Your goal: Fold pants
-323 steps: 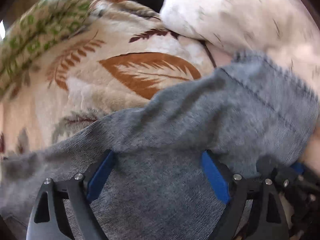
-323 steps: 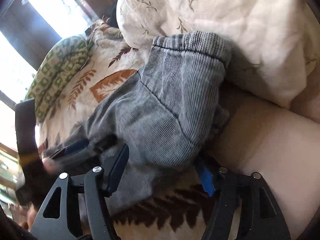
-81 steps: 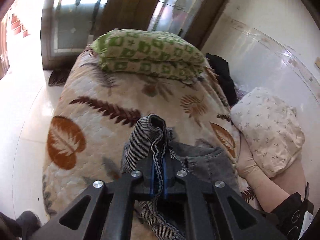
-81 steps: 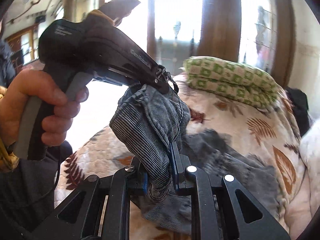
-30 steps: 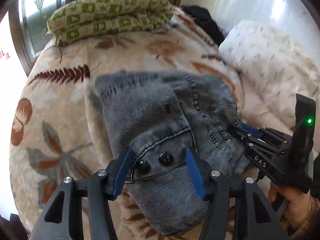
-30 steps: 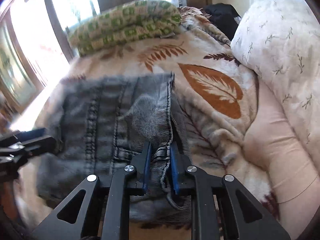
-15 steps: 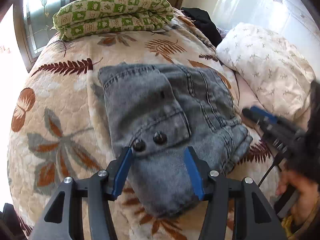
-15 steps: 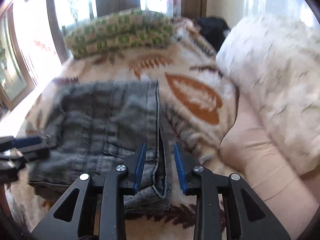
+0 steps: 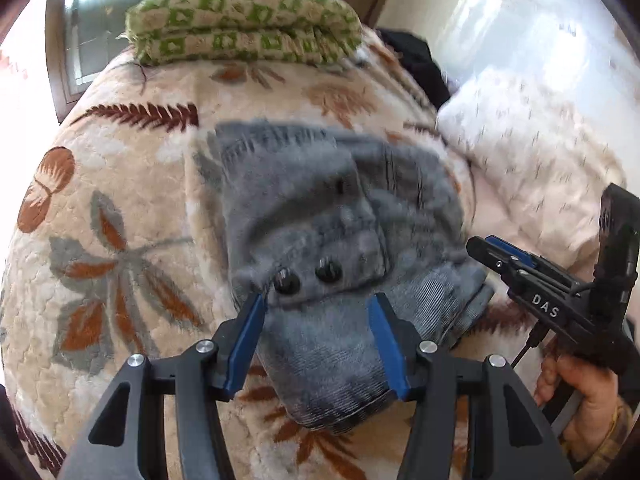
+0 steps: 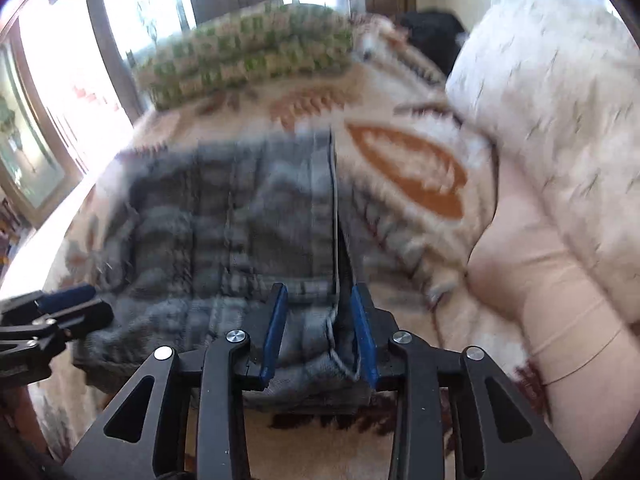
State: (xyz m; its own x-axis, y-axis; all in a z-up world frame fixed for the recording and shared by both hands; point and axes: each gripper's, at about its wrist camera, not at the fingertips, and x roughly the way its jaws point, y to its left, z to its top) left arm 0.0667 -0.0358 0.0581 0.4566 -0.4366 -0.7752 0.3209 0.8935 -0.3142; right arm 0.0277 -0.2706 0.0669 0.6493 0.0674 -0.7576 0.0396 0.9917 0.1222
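Folded grey pants (image 9: pixel 332 248) lie on a leaf-patterned bed (image 9: pixel 120 184), the left claw (image 9: pixel 318 312) and right claw (image 10: pixel 320 320) both spread apart over them.

The left black two-finger gripper with blue pads (image 9: pixel 316 300) hangs with jaws spread wide. The right black two-finger gripper with blue pads (image 10: pixel 320 294) is parted too, gripping nothing.

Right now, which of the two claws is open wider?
The left claw: its blue pads stand far apart over the folded pants. The right claw is open too, but narrower, straddling the pants' edge.
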